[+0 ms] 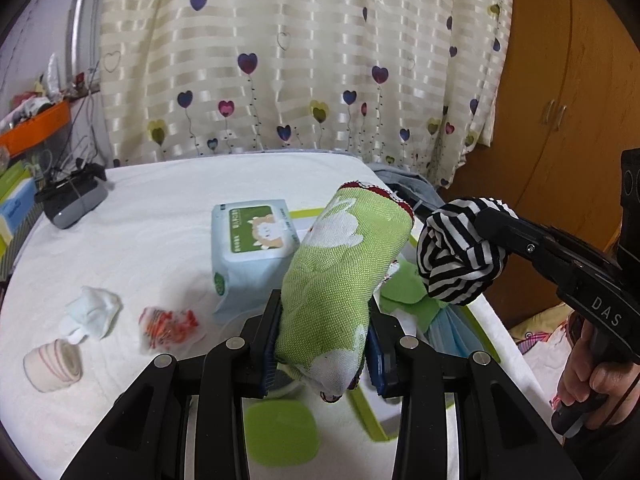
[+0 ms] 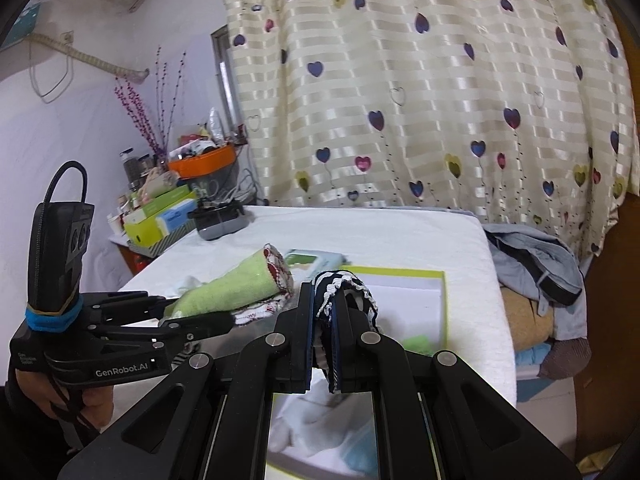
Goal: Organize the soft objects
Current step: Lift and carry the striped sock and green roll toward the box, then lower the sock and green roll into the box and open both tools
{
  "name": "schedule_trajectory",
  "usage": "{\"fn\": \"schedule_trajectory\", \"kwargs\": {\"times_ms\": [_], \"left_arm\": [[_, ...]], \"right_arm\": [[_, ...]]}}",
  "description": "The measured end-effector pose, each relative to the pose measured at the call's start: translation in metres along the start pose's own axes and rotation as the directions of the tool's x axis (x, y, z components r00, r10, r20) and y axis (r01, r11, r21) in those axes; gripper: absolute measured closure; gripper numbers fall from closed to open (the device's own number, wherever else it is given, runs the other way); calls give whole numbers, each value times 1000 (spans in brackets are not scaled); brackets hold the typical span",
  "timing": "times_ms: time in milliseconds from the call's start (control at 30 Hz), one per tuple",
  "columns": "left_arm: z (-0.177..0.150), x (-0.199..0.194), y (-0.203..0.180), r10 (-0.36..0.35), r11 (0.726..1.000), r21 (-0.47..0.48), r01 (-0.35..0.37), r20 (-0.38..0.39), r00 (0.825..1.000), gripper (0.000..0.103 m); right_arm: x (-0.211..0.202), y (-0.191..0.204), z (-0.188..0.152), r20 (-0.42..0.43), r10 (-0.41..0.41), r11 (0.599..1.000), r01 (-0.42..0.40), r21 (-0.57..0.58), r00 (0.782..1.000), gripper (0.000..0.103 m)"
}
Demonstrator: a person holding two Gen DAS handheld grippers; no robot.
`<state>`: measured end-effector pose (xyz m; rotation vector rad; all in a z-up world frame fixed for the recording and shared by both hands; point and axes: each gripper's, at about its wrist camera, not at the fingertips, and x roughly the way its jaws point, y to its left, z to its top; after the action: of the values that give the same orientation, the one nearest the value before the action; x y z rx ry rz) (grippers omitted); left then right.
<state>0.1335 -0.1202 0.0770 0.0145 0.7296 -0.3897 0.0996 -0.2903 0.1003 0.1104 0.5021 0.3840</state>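
My left gripper (image 1: 324,332) is shut on a rolled green towel (image 1: 340,276) with white shapes and a red-trimmed end, held above the white table. It also shows in the right wrist view (image 2: 236,290). My right gripper (image 2: 322,320) is shut on a black-and-white striped cloth (image 2: 344,292), bunched into a ball in the left wrist view (image 1: 460,252). Both hang over a green-rimmed white box (image 2: 400,272) that holds green and blue cloth pieces (image 1: 404,280).
On the table (image 1: 160,216) lie a wet-wipes pack (image 1: 256,248), a white cloth (image 1: 94,312), a red-patterned cloth (image 1: 170,326), a pink-white roll (image 1: 52,364) and a green pad (image 1: 282,434). A grey device (image 1: 72,200) sits far left. Clothes (image 2: 536,276) pile at the right.
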Motion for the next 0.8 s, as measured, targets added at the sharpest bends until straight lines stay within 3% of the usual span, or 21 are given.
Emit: {"fn": "schedule_trajectory", "kwargs": {"times_ms": [267,500,633,700,800], "left_arm": [[7,34,-10,3,1000,-1,-3,-51,999,68],[12,55,-14,11,1000,2,-11,-79,997,68],[16,64,-18,17,1000,9,-16,-92,996,67],[15,69,-21,17,1000,14,-15,-101,995,67],[15,78,-25,10,1000,18,-8,-119,993,66]], "right_arm": [[27,-29,-4,-44,-9,999,10,39,999,95],[54,-51,-15,-94,32,994,-22,103,995,95],[73,-63,-28,-185,-8,992,31,122,983,95],[75,-68,-32,-207,-39,990,66,122,977,92],[67,-70,-32,-195,-73,989,96,112,978,74]]}}
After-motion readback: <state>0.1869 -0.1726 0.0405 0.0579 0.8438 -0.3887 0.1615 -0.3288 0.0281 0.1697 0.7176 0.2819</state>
